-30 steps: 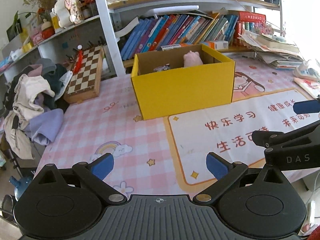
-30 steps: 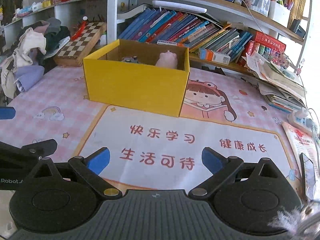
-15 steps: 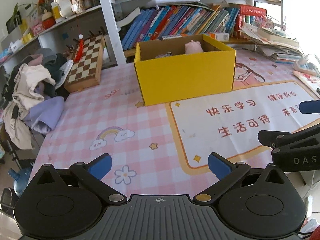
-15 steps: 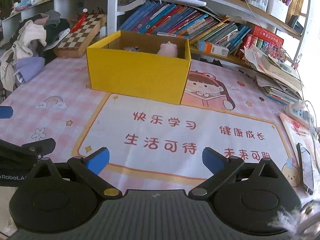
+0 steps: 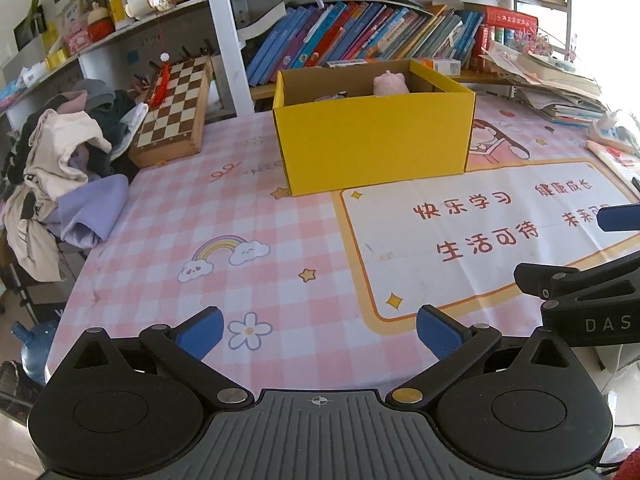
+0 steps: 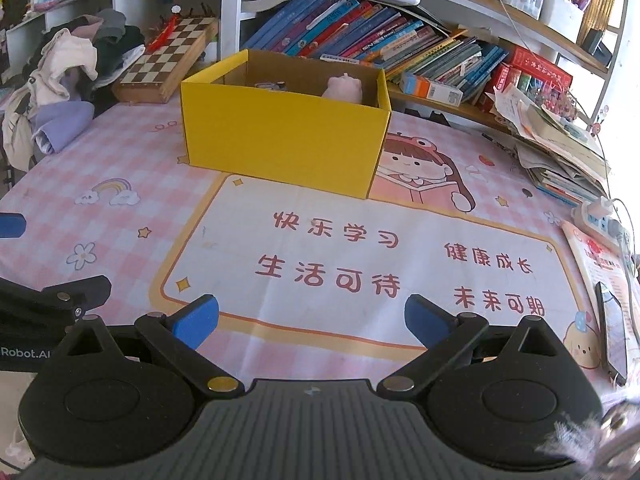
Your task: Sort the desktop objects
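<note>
Pink checked desk mat (image 5: 160, 216) fills the near ground, bare of loose items. Both the left gripper (image 5: 318, 330) and right gripper (image 6: 312, 318) hover empty, jaws spread wide. At 12 o'clock stands the yellow box (image 6: 284, 136), holding a pink toy (image 6: 345, 87) (other contents unclear). Sorting looks nearly finished; best scan toward the papers (image 6: 560, 136) at 2 o'clock before reaching.

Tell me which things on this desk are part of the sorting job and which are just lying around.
Part of the job:
yellow cardboard box
pink pig toy inside the box
left gripper, open
right gripper, open

Just lying about:
chessboard
pile of clothes
row of books
stack of papers
power strip
</note>
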